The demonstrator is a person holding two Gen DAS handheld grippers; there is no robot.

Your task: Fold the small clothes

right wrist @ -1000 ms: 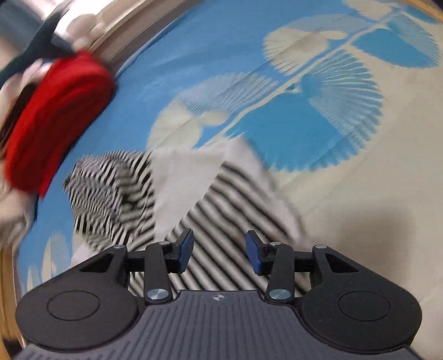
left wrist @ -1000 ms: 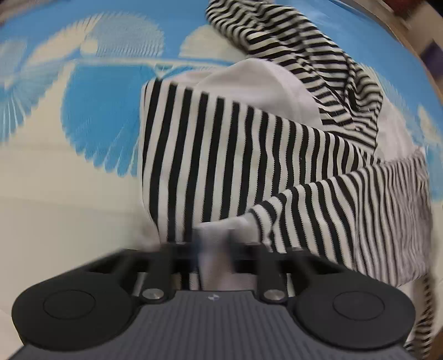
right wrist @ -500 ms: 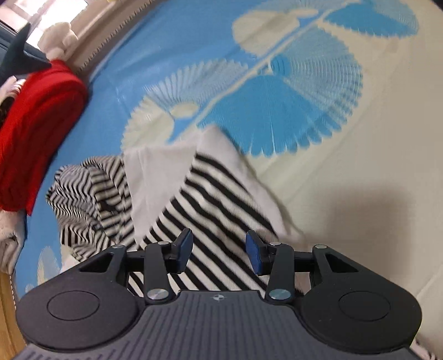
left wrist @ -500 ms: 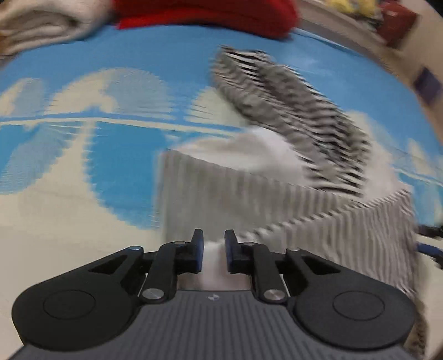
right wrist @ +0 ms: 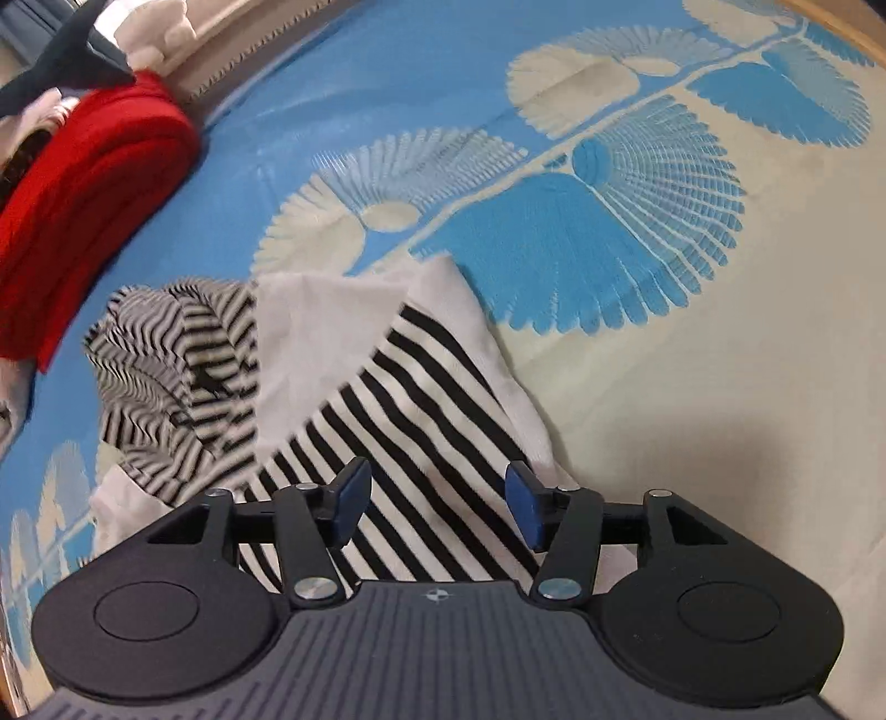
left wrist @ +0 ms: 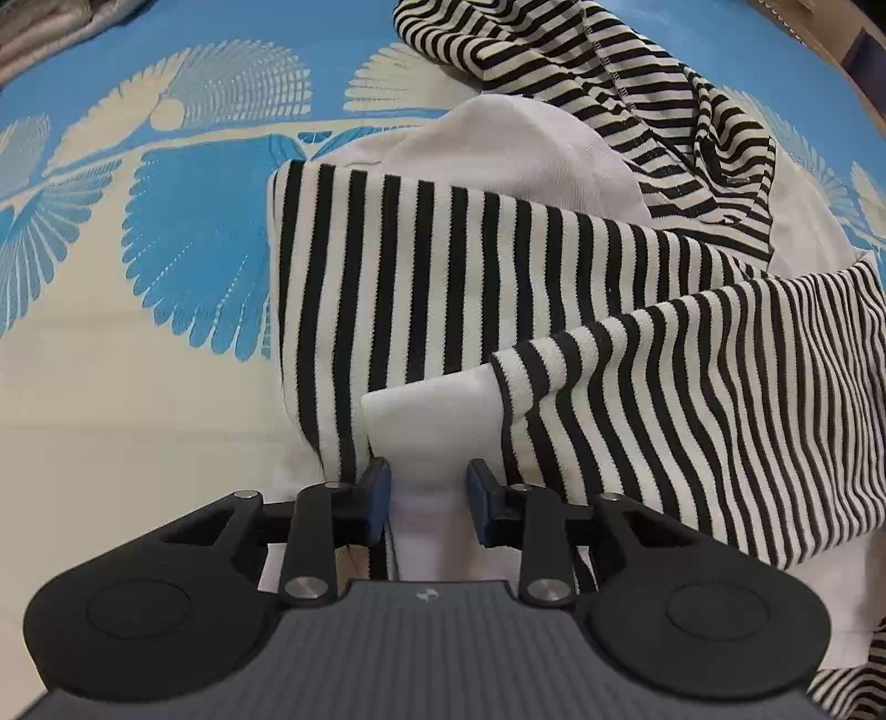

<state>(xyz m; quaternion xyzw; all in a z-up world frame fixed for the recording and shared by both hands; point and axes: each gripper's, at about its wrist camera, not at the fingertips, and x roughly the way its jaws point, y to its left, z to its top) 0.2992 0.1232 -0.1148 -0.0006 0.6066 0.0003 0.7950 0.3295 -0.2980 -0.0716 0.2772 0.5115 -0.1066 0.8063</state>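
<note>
A black-and-white striped garment with white panels [left wrist: 443, 288] lies partly folded on the blue and cream patterned cloth [left wrist: 166, 232]. Its hood or sleeve [left wrist: 637, 94] is bunched at the far side. My left gripper [left wrist: 429, 498] is open, its blue pads either side of a white fold [left wrist: 432, 421] at the near edge, not pinching it. In the right wrist view the same garment [right wrist: 421, 387] lies under my right gripper [right wrist: 437, 498], which is open wide and empty just above the striped panel.
A folded red garment [right wrist: 83, 194] sits at the far left in the right wrist view, with white and dark items behind it. Wooden table edges [right wrist: 830, 27] show at the corners. Bare patterned cloth [right wrist: 720, 387] extends to the right.
My left gripper was shut on the white fold, then opened and let it go. The right gripper stayed open and shifted slightly over the striped panel.
</note>
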